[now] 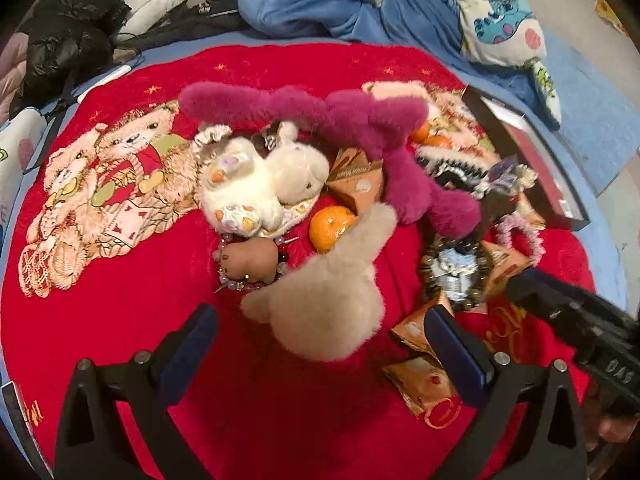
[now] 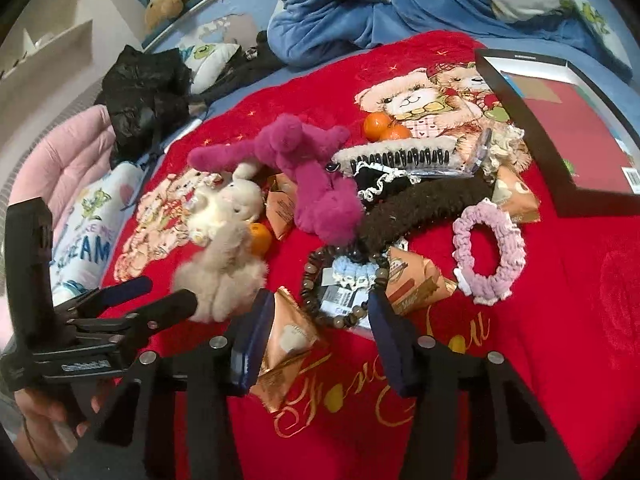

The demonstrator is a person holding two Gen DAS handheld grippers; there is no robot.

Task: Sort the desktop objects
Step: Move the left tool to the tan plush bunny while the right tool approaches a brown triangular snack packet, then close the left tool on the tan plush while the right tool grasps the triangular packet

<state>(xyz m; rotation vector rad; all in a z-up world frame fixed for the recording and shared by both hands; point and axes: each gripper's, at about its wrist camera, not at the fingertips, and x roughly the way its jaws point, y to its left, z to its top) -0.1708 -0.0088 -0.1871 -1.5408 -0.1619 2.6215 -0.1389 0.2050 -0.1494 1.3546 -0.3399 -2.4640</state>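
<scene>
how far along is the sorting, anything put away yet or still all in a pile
Nothing looks sorted yet: the plush toys, snack packets, oranges and hair ties are heaped together on the red blanket.

In hand: the left gripper has its jaws either side of the beige plush toy, not pressing on it; the right gripper stands around a bead bracelet.

Left: everything, including the purple scrunchie and the magenta plush.

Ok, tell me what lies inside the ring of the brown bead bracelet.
Inside the brown bead bracelet sits a pale blue frilly scrunchie with a printed tag. What the tag hides and what lies under the scrunchie cannot be seen; the right gripper covers the ring's near edge.
</scene>
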